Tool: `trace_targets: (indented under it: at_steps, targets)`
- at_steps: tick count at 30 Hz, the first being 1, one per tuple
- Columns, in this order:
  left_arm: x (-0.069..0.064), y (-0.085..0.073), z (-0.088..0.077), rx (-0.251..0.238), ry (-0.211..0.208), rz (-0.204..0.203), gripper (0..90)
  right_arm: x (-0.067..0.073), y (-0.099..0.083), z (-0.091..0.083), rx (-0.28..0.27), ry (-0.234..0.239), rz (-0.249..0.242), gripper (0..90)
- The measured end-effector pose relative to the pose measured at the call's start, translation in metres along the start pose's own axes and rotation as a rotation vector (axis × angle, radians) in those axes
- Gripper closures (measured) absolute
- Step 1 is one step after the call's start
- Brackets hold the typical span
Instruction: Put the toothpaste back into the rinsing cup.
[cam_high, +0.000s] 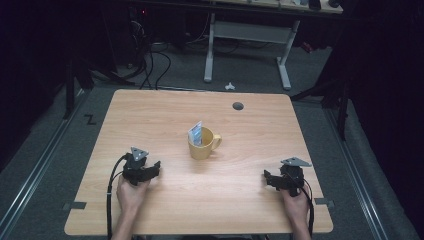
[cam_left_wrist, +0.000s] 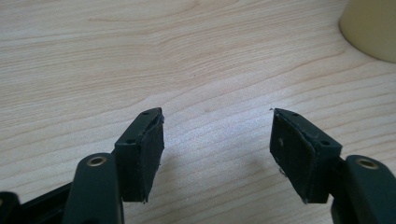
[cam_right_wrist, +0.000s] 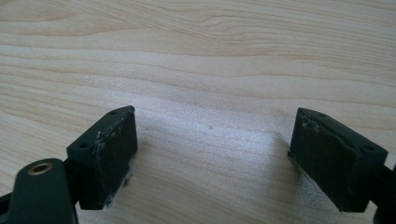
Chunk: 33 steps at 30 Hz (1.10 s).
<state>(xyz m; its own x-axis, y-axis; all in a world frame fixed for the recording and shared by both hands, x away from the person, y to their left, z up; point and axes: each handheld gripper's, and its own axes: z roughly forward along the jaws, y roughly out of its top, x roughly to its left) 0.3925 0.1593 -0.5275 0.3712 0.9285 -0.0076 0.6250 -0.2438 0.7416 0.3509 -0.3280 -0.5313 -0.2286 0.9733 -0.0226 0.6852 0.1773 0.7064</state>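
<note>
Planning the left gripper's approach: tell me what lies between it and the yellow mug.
Only bare wooden table: in the high view, nothing lies between the left gripper and the yellow mug.

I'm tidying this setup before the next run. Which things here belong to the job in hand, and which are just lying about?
In the job:
yellow mug
blue-and-white packet standing in the mug
left gripper, open
right gripper, open

Lying about:
small white piece on the floor beyond the table
desk frame behind

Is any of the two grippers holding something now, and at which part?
Nothing is held. The left gripper and the right gripper stand open over bare table; the yellow mug stands apart.
</note>
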Motion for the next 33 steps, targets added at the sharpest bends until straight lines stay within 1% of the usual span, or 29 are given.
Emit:
trace_targets:
  at_steps: [10,12,15,33]
  targets:
    - [-0.0030,-0.0016,0.0063,0.015,0.012,0.017,35.3,0.0000,0.0000,0.0000,0.000,0.000,0.000,14.8]
    - [-0.0035,-0.0031,0.0072,-0.002,0.011,0.008,35.5,0.0000,0.0000,0.0000,0.000,0.000,0.000,14.8]
    - [-0.0025,-0.0044,0.0072,-0.008,0.009,-0.005,35.4,0.0000,0.0000,0.0000,0.000,0.000,0.000,14.8]
    - [-0.0024,-0.0046,0.0075,-0.005,0.000,-0.007,31.4,0.0002,0.0001,0.0000,0.001,0.001,0.004,14.8]
